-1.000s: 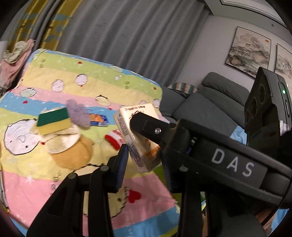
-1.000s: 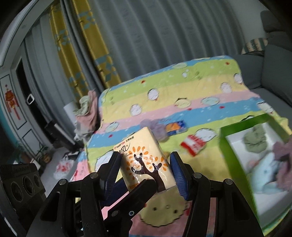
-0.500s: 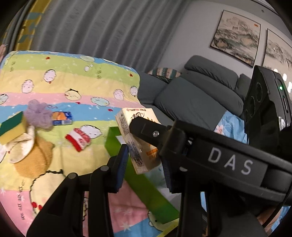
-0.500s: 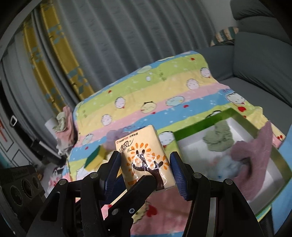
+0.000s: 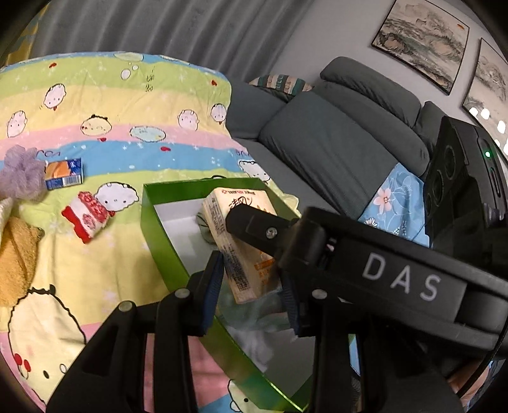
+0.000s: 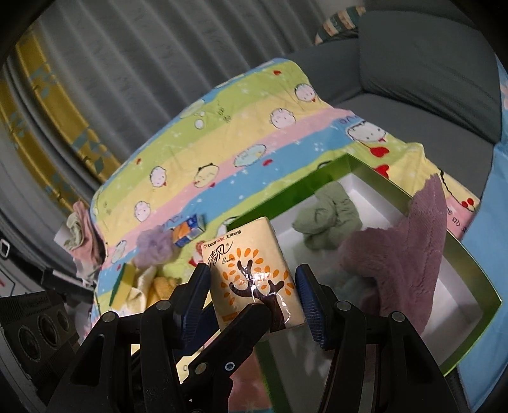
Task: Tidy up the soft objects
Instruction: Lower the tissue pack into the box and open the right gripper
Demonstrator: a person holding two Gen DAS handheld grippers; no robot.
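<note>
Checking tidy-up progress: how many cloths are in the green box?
3: a green cloth at the far end, a mauve towel draped over the right rim, a pale blue one beneath. The tissue pack may hide more.

We see a grey sofa (image 5: 333,139) at right, grey curtains (image 5: 158,28) far behind, yellow patterned drapes (image 6: 41,104) at left, and two framed landscape paintings (image 5: 422,41) on the wall.

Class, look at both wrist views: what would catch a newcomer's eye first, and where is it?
The yellow tissue pack with its orange tree print stands out, pinched between the right claw and the left claw above the green box. Inside the box, a fluffy mauve towel leans on the right wall beside a crumpled green cloth. A bright striped cartoon blanket lies beneath.
</note>
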